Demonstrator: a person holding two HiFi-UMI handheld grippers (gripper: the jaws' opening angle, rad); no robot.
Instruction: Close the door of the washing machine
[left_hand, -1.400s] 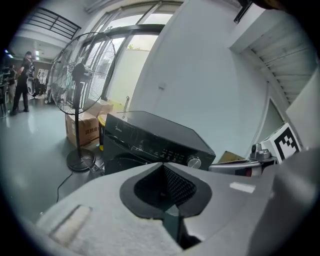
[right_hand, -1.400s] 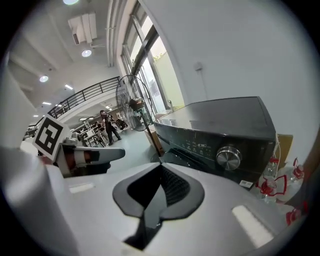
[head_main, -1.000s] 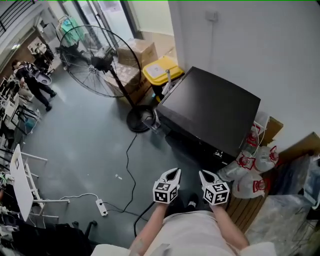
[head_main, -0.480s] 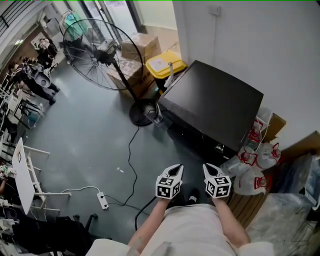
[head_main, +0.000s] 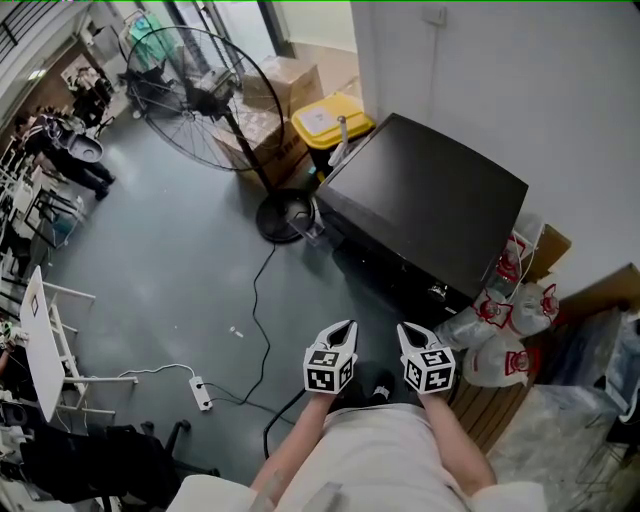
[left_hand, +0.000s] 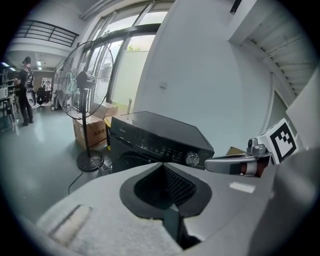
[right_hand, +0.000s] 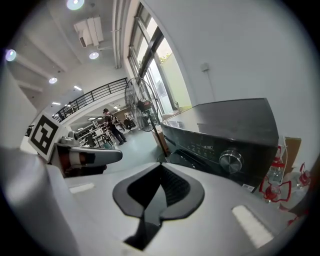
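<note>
The black washer sits in the upper right of the head view, its back near the white wall; its front faces lower left; the door there is too dark to make out, and in the left gripper view the gripper's own body hides most of it. The grey floor left of the washer is wide and open; only a thin cable lies on it; a big fan stands near the washer's far corner. The left gripper and right gripper sit side by side at the bottom middle, apart from the washer; both have their fingers pressed together with nothing between them. The yellow bin has its lid on, so its inside is hidden; bags with red print lie at the washer's right; what is in them is hard to tell.
</note>
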